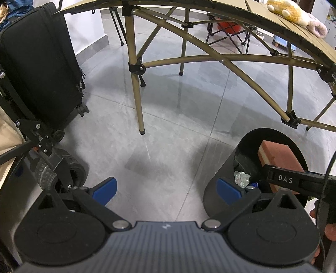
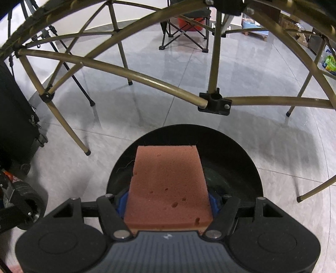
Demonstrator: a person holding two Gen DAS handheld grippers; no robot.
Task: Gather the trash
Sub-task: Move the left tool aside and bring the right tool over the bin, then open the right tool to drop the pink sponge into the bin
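Observation:
A reddish-brown sponge [image 2: 168,187] with a pale underside is clamped between the blue pads of my right gripper [image 2: 168,202], which is shut on it. It hangs over the mouth of a round black trash bin [image 2: 241,166] on the floor. In the left wrist view the same sponge [image 1: 279,153] sits above the bin [image 1: 222,174], held by the right gripper [image 1: 281,178]. Crumpled clear plastic [image 1: 242,178] lies inside the bin. My left gripper [image 1: 166,190] stands open over bare grey floor tiles, left of the bin, with nothing between its fingers.
A folding table's tan legs and struts [image 1: 136,84] cross above and behind the bin. A black suitcase [image 1: 40,63] and a cart wheel [image 1: 63,174] stand at the left. A plush toy [image 1: 294,14] lies on the tabletop. A folding chair [image 2: 184,27] stands farther back.

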